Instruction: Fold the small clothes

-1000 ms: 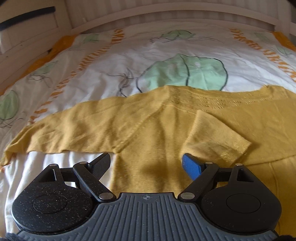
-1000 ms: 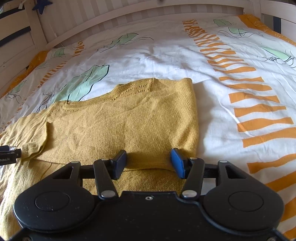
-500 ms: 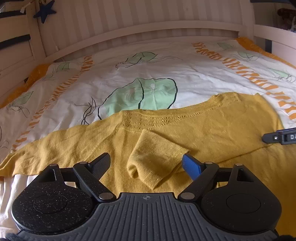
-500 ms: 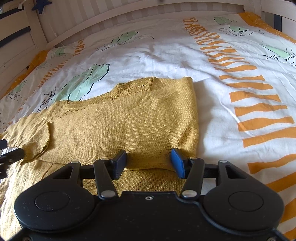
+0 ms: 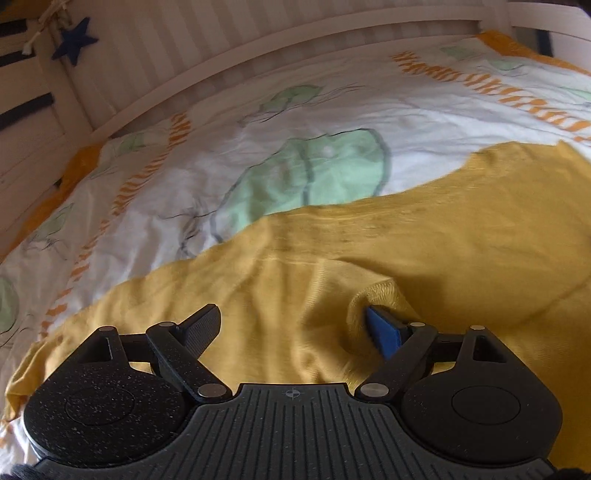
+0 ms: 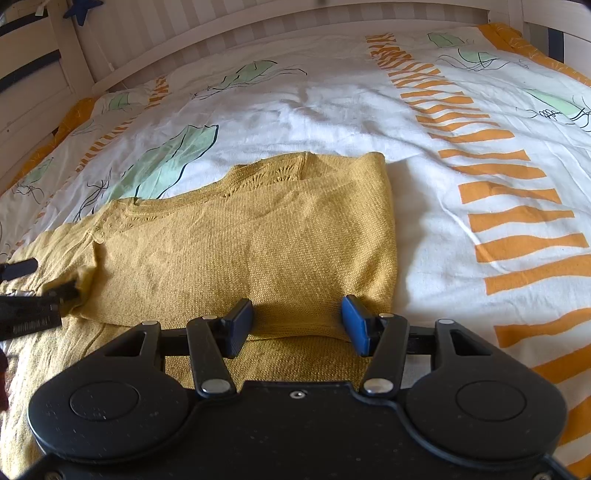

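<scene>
A mustard-yellow knit sweater (image 6: 258, 236) lies on the bed, its right side folded over the body. In the left wrist view the sweater (image 5: 461, 236) fills the lower half, and a folded sleeve cuff (image 5: 376, 291) lies bunched against the blue right fingertip. My left gripper (image 5: 295, 328) is open, low over the sweater, with the cuff at its right finger. It also shows at the left edge of the right wrist view (image 6: 40, 291). My right gripper (image 6: 297, 323) is open over the sweater's folded lower edge, gripping nothing.
A white duvet (image 6: 424, 122) with green leaf prints and orange stripes covers the bed. A white slatted bed frame (image 6: 258, 22) runs along the far side and left. A blue star (image 5: 74, 40) hangs on the frame at upper left.
My left gripper swung right and dropped closer to the sweater; the sleeve cuff now lies against its blue right fingertip. The right gripper has stayed still.
</scene>
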Demonstrator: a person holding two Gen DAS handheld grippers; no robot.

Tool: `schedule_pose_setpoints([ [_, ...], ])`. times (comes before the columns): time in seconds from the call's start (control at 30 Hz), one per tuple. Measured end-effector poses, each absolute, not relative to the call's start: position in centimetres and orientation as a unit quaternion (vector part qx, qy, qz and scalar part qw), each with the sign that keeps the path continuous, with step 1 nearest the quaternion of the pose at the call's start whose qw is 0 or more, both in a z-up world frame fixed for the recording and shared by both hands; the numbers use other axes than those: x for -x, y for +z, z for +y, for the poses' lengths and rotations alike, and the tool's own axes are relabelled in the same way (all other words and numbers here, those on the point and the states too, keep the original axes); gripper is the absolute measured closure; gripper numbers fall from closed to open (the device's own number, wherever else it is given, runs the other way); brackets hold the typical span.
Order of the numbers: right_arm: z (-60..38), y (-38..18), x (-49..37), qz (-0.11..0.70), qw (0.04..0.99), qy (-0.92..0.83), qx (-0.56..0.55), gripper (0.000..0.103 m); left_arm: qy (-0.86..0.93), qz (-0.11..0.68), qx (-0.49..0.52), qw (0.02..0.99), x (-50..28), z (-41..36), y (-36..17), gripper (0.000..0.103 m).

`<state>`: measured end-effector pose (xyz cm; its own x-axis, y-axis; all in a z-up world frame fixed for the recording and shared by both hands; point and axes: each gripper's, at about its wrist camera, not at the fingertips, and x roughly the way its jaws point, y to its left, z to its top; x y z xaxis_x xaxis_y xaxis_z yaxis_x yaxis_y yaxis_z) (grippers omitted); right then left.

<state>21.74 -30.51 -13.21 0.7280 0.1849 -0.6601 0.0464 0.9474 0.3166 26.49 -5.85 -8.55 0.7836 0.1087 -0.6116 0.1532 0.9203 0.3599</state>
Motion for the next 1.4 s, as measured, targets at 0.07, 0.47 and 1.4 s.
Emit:
schedule_pose_setpoints([
  [0.07, -30.5, -13.2, -21.8, 0.367, 0.916, 0.037, -0.158, 0.044, 0.016, 0.335, -0.194, 0.922, -27.5, -4.1, -8.5, 0.018],
  [0.47, -30.5, -13.2, -21.8, 0.367, 0.916, 0.034, -0.158, 0.044, 0.112, 0.360, -0.114, 0.919, -28.1, 4.8, -6.5, 0.019],
  [1.4, -29.2, -13.6, -20.6, 0.327, 0.937, 0.011, -0.123, 0.044, 0.043, 0.377, -0.011, 0.925, -24.1, 4.1, -11.1, 0.000],
])
